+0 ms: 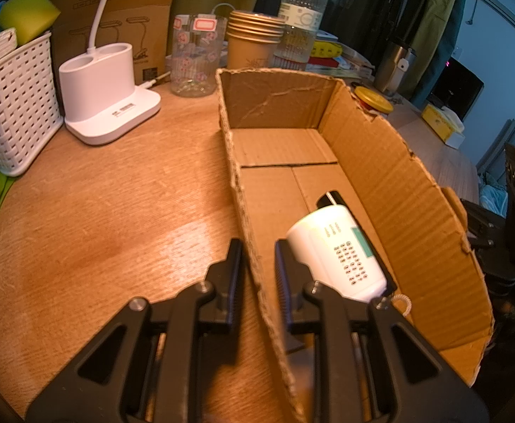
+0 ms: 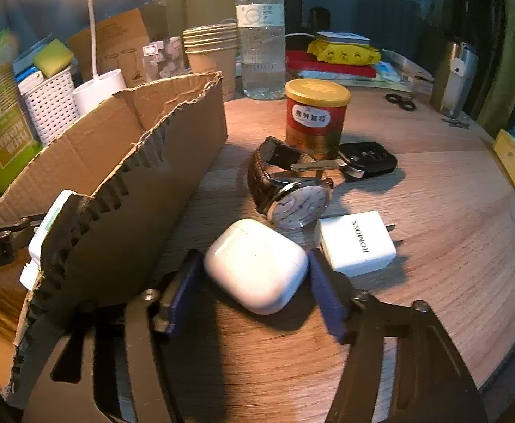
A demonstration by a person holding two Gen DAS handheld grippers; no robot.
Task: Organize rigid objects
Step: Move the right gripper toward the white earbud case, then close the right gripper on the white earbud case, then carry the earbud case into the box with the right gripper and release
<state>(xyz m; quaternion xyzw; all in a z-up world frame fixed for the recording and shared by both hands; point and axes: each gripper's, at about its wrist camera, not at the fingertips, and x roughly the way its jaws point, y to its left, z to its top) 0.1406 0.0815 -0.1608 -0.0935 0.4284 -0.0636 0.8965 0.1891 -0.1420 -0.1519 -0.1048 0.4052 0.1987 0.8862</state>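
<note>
Here, on the desk (image 2: 434, 211) beside the cardboard box (image 2: 144, 183), a glossy white rounded earbud case (image 2: 255, 264) lies between the right tongs (image 2: 255, 282), spread apart around it; left tongs (image 1: 257, 275) straddle the box wall, seemingly clamped.

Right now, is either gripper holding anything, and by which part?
The left gripper grips the cardboard box by its near side wall. The right gripper brackets the white earbud case, jaws open, not yet gripping.
</note>
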